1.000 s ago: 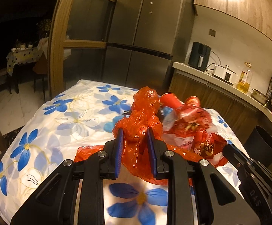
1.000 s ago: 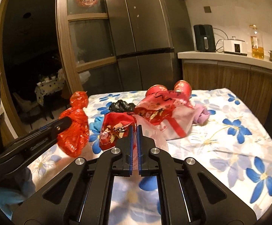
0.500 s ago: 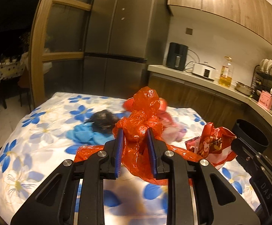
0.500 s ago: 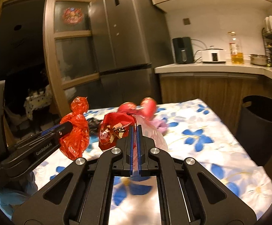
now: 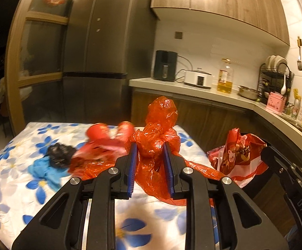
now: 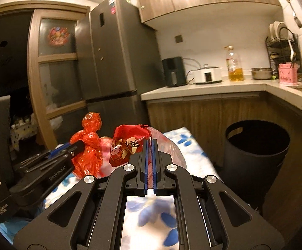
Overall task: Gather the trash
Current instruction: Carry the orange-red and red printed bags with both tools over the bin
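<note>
Dim kitchen, floral-covered table point(image 5: 15, 187). My left gripper point(image 5: 151, 156) is clenched on a crumpled orange bag point(image 5: 159, 137); my right gripper point(image 6: 150, 145) pinches a printed red wrapper bag point(image 6: 128, 145), both held clear for the black bin point(image 6: 255, 154) nearby.

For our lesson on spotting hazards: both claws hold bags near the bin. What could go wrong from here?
1. The left claw pinches only a bunch of the thin red plastic bag; its loose tail could tear or slip out.
2. The right claw grips just a thin edge of the printed bag, which may drop short of the black bin.
</note>
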`<action>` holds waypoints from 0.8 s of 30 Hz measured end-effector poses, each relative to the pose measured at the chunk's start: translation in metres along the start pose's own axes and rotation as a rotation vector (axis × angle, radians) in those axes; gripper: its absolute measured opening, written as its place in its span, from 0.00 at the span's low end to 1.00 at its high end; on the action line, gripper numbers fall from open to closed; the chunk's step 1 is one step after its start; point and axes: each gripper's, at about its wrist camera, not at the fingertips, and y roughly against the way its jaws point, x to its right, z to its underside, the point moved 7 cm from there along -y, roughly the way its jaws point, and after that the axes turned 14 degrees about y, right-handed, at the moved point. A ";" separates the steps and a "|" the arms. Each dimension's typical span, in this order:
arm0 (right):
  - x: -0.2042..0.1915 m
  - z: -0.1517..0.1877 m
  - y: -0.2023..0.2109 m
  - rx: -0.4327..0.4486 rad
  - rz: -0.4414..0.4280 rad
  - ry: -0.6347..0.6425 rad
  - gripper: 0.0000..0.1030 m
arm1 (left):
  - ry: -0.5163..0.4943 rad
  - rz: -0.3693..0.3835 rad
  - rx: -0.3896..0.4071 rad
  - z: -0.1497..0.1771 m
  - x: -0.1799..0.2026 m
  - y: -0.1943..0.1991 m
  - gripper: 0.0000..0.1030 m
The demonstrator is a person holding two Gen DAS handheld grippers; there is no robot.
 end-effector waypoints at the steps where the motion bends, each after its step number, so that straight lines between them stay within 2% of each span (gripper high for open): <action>1: 0.006 -0.001 0.000 0.003 0.008 -0.005 0.03 | -0.008 0.011 -0.002 0.000 0.010 -0.004 0.24; 16: 0.097 -0.005 0.003 0.039 0.159 -0.068 0.03 | -0.094 0.114 -0.024 0.006 0.100 -0.047 0.24; 24: 0.149 -0.003 0.006 0.050 0.267 -0.109 0.03 | -0.126 0.198 -0.035 0.013 0.151 -0.066 0.24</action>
